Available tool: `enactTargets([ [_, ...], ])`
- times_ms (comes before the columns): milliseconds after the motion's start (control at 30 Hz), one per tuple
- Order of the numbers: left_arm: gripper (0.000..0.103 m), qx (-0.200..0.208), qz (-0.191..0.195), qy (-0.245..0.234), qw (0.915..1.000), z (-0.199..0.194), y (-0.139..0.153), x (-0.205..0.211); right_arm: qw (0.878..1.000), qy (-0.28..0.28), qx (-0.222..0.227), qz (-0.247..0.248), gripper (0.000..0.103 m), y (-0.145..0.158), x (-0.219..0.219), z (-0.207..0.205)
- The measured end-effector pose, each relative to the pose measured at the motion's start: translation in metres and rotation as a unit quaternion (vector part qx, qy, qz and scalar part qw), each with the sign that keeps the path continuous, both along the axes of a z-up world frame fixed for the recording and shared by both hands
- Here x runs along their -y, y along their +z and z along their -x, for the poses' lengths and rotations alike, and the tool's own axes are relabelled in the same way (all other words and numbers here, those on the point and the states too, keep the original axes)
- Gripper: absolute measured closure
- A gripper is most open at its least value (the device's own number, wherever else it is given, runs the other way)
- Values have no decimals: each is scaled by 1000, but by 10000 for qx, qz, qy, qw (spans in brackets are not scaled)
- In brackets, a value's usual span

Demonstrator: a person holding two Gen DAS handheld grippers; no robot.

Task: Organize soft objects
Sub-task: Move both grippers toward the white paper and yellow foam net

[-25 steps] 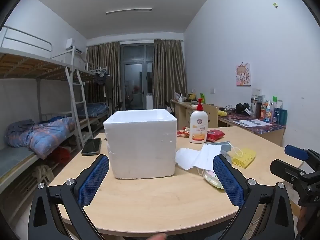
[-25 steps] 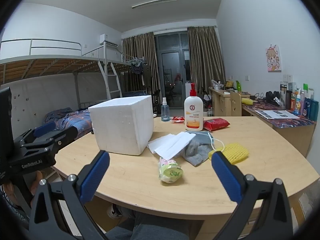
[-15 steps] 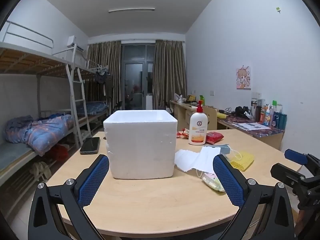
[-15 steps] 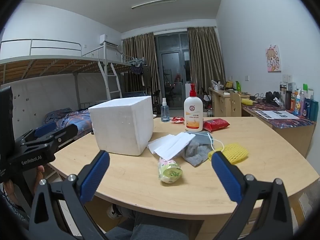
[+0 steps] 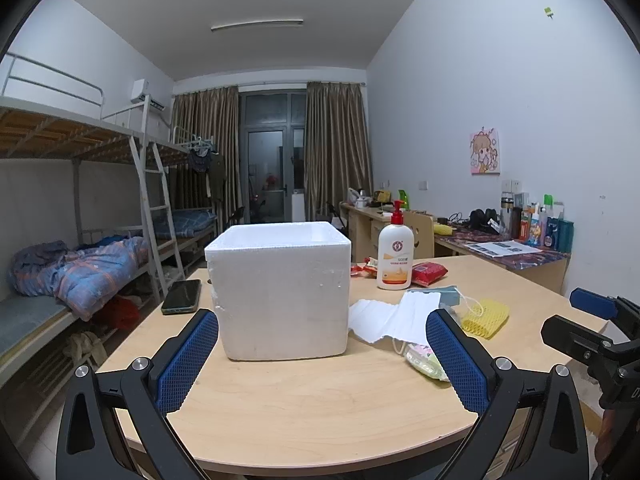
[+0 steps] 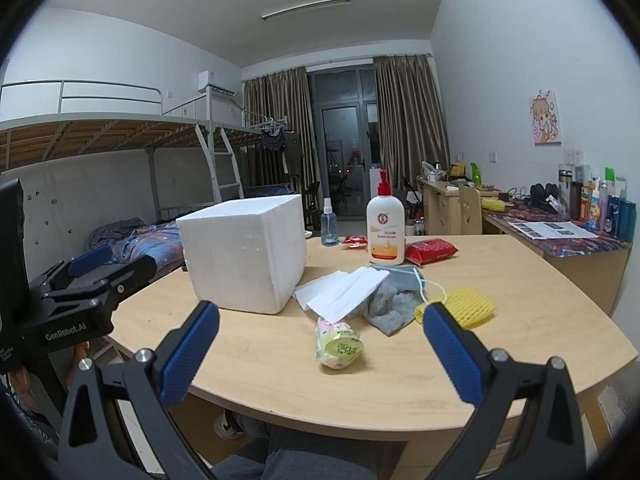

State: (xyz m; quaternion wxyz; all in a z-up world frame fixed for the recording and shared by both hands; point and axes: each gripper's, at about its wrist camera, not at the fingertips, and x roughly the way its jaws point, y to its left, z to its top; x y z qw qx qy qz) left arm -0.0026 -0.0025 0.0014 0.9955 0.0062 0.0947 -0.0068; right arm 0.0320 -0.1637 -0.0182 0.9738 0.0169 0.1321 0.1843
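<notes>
A white foam box stands open-topped on the round wooden table. Right of it lie white face masks, a blue mask, a grey cloth, a yellow foam net and a small tissue pack. My left gripper is open, held before the box near the table's front edge. My right gripper is open too, with the tissue pack lying ahead between its fingers, untouched.
A pump bottle, a red packet, a spray bottle and a phone sit on the table. A bunk bed stands left; cluttered desks line the right wall.
The left gripper has drifted slightly, so the box and table sit a little lower and farther in its view. The right view is nearly unchanged. Both grippers stay open.
</notes>
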Motion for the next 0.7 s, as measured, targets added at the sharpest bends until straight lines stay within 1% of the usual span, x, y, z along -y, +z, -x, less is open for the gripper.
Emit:
enactTargets([
  [700,0,9,-43,-44,10000,1,1,0,10000,10,17,37,0,-1,-3,0],
])
